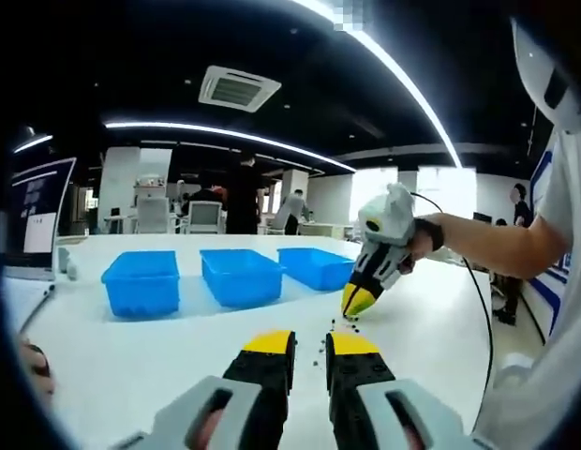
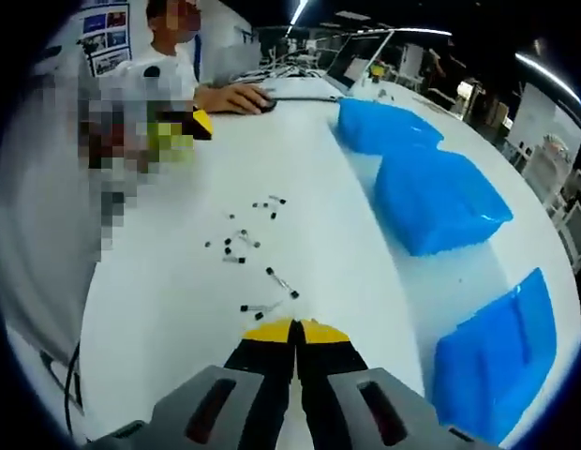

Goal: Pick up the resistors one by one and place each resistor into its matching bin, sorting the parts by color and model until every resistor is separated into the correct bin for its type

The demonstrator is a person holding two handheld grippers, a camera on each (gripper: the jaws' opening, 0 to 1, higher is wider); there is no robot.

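The right gripper (image 2: 295, 328), jaws together, hides any resistor between its tips; the left gripper (image 1: 310, 343) is apart, resistors (image 2: 245, 246) too small to tell by type.

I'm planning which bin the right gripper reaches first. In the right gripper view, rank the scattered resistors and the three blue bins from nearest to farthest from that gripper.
1. Scattered resistors, just ahead of the right gripper, on the white table.
2. Near blue bin, lower right.
3. Middle blue bin, right of centre.
4. Far blue bin, upper right, toward the laptop.
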